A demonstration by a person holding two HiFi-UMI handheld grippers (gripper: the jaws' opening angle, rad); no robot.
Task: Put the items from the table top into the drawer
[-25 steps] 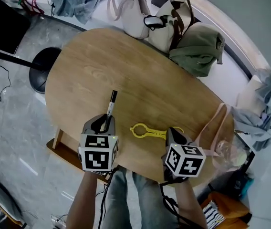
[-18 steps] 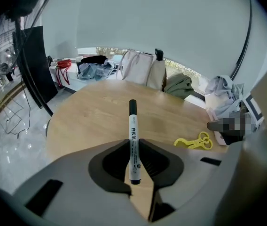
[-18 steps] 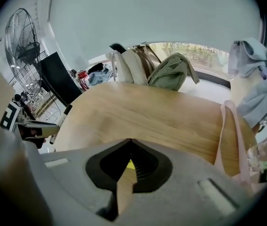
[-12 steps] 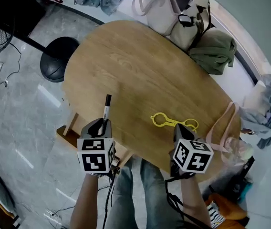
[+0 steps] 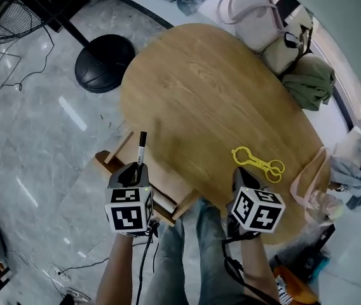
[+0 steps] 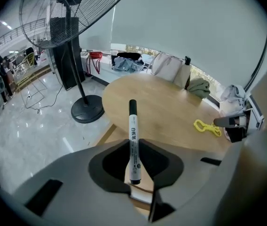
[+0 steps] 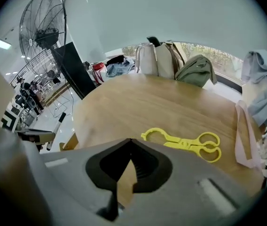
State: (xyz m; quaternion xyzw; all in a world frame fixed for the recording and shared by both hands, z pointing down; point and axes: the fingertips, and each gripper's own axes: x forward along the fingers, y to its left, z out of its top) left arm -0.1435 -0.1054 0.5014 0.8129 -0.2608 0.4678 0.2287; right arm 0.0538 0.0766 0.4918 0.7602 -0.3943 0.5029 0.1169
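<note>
White marker [image 6: 133,142] clamped in left gripper [image 6: 132,147], black cap outward, off table [image 5: 212,88] edge; right gripper [image 7: 130,141] closed, empty, near yellow tongs [image 7: 183,143].

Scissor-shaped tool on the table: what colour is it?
The scissor-shaped tool is bright yellow all over; the right gripper view shows it best.

Here's the right gripper [image 7: 130,141] front and centre, jaw tips pressed together, nothing caught between them. Just beyond it, yellow tongs [image 7: 183,142] lie flat on the wooden table [image 7: 161,102], handle loops to the right. At the far end of the table, two pale bags [image 7: 152,60] and a green bag [image 7: 197,69] sit side by side. A pink strap [image 7: 244,135] drapes at the right edge. Over on the left is the left gripper [image 7: 46,136] with a marker [image 7: 57,124] in it, and a standing fan [image 7: 42,29] stands behind.
</note>
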